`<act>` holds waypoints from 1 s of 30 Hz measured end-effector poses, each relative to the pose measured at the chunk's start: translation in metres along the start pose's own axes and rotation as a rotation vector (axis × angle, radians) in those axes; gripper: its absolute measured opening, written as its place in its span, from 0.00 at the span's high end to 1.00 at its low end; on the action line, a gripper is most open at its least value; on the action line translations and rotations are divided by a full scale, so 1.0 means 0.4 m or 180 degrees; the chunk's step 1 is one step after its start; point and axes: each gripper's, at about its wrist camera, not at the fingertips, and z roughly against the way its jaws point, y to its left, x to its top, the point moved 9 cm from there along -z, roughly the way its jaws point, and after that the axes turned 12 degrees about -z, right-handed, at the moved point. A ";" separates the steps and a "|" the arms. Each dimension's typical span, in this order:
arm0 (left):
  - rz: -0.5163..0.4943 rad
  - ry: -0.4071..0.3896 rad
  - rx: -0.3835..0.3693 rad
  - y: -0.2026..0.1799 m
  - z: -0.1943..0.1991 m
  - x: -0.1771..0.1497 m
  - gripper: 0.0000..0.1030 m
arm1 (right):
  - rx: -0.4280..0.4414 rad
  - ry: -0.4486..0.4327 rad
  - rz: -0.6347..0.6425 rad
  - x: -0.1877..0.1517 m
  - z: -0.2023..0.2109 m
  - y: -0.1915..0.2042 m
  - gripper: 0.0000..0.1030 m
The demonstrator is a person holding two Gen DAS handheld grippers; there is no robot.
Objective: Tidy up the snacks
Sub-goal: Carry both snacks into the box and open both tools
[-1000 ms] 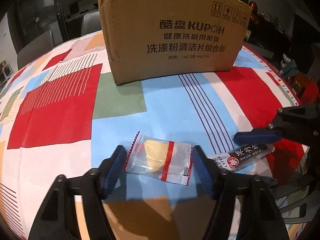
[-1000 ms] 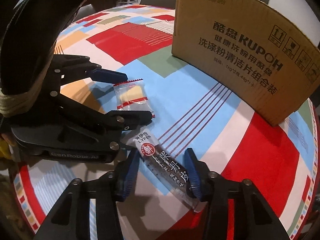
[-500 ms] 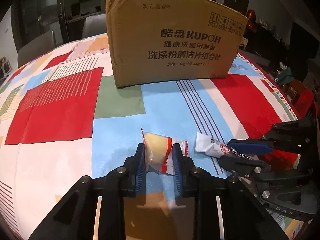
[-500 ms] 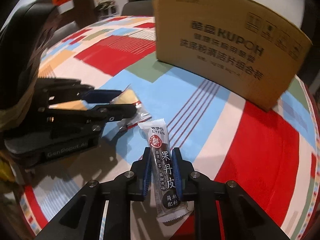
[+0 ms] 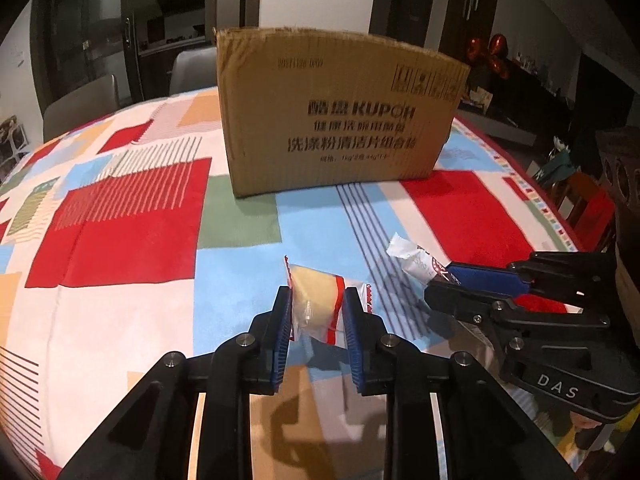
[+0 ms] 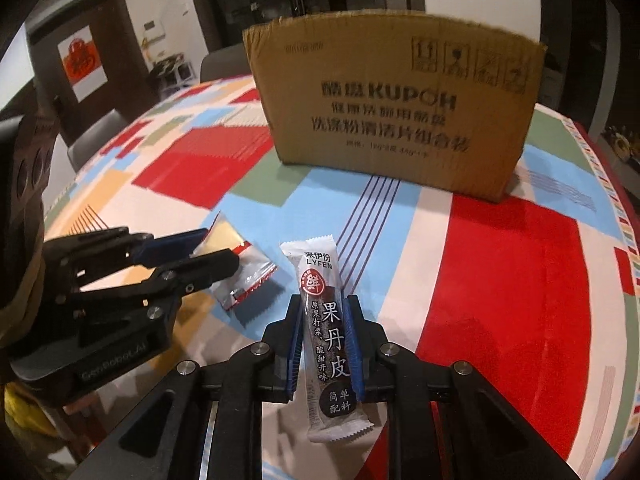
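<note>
- The clear plastic pouch with red stripes and a pale yellow cake inside [image 5: 316,304] sits pinched between the blue pads of the left tool [image 5: 316,312], its sealed ends sticking out past the fingers toward the far edge of the desk; it looks lifted clear of the cloth.
- The long dark foil snack bar with white ends and printed characters [image 6: 326,332] is clamped across its narrow width by the right tool [image 6: 326,332], jaws fully drawn in on it. Its long axis runs along the fingers, the white top end pointing at the far edge.
- The two tools hang side by side near the near edge of the desk, the right tool [image 5: 480,284] just beside the left tool's pouch.
- The brown corrugated cardboard box with black print [image 5: 340,112] stands upright toward the far edge, straight ahead of both tools, well apart from them. Its top is not visible from here.
- Judging by the task, the box is the likely destination; neither hand looks clearly nearer.
- The desk wears a patchwork cloth of red, blue, green and white blocks [image 5: 120,220].
</note>
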 end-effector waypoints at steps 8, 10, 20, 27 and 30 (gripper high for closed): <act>0.0079 -0.0242 0.0042 0.000 0.099 0.056 0.76 | 0.0042 -0.0316 -0.0102 0.042 0.097 0.014 0.80; 0.0081 -0.0298 0.0049 0.000 0.119 0.069 0.76 | 0.0060 -0.0390 -0.0113 0.052 0.123 0.020 0.80; 0.0010 -0.0636 0.0172 -0.002 0.239 0.155 0.76 | 0.0111 -0.0737 -0.0174 0.113 0.228 0.045 0.80; -0.0059 -0.0863 0.0272 0.014 0.299 0.225 0.76 | 0.0152 -0.1024 -0.0214 0.184 0.300 0.058 0.80; -0.0085 -0.0954 0.0313 0.020 0.321 0.259 0.76 | 0.0163 -0.1110 -0.0218 0.210 0.323 0.061 0.80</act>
